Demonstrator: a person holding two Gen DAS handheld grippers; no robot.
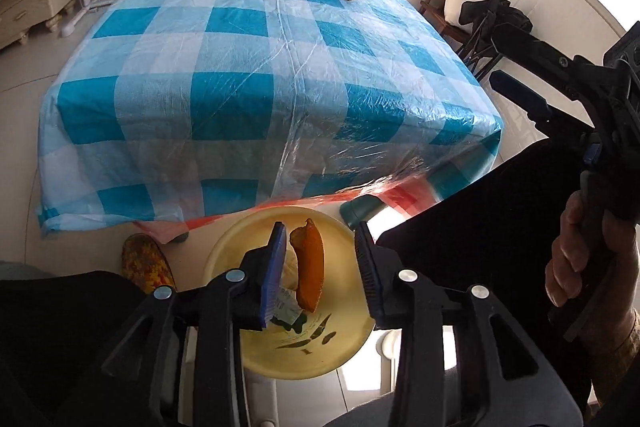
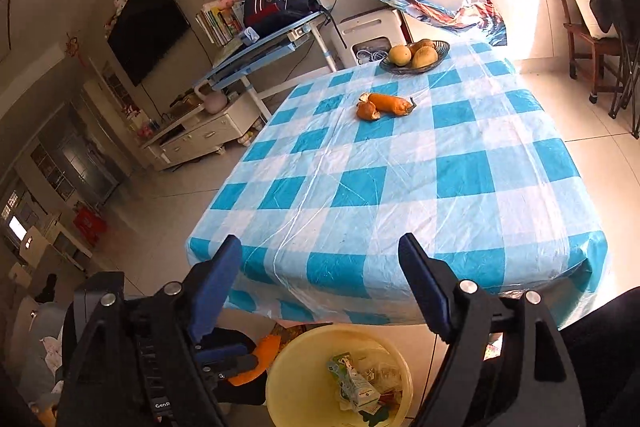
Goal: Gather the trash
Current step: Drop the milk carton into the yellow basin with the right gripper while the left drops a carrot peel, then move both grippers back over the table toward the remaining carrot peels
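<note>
A: Starting at the left — what are the left tongs (image 1: 320,259) doing?

B: They are hanging over the yellow bin (image 1: 240,339) on the floor, jaws standing wide, so that the orange peel (image 1: 308,263) between them is dropping in. No pad is pressing on it.

A: And the bin is sitting there why?

B: I judge it is tucked just below the table (image 2: 400,195) edge so trash is travelling a short way. In it, a carton (image 2: 354,383) and wrappers are lying.

A: Further right?

B: The right tongs (image 2: 320,287) are gaping wide too, holding nothing — pointing toward the table. Out there, two peel pieces (image 2: 384,105) are waiting, touching each other. One fruit bowl (image 2: 416,55) is standing beyond; that is likely staying.
</note>
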